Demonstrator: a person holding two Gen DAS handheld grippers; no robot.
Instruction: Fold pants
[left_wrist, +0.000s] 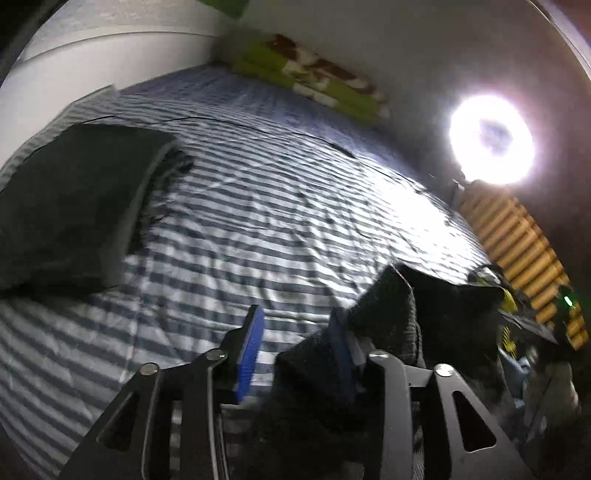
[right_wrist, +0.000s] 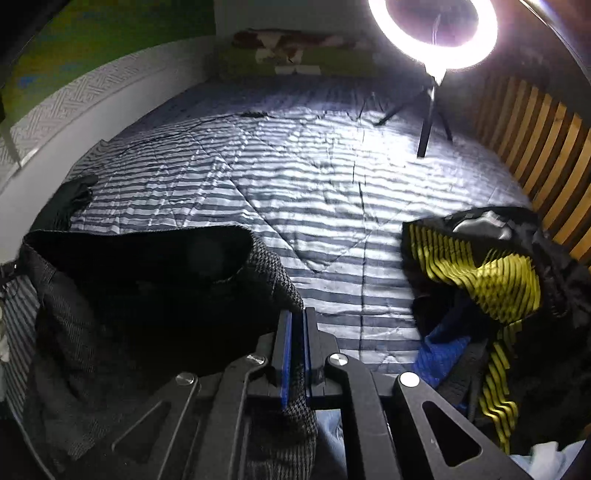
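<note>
Dark knitted pants (right_wrist: 147, 295) hang bunched above the striped bedspread (right_wrist: 314, 206). My right gripper (right_wrist: 297, 314) is shut on a fold of them, and cloth shows pinched between its blue pads. In the left wrist view the same dark pants (left_wrist: 391, 314) drape over the right finger of my left gripper (left_wrist: 297, 317). That gripper stands open, and striped bedding shows in the gap beside its left pad (left_wrist: 251, 350). The lower part of the pants is hidden below both grippers.
A folded dark garment (left_wrist: 74, 206) lies on the bed at the left. A heap of clothes with a yellow-and-black striped piece (right_wrist: 480, 280) sits at the right by the wooden slats (right_wrist: 535, 147). A ring light (right_wrist: 432, 33) on a tripod stands at the far right. Green bedding (right_wrist: 295, 59) lies at the far end.
</note>
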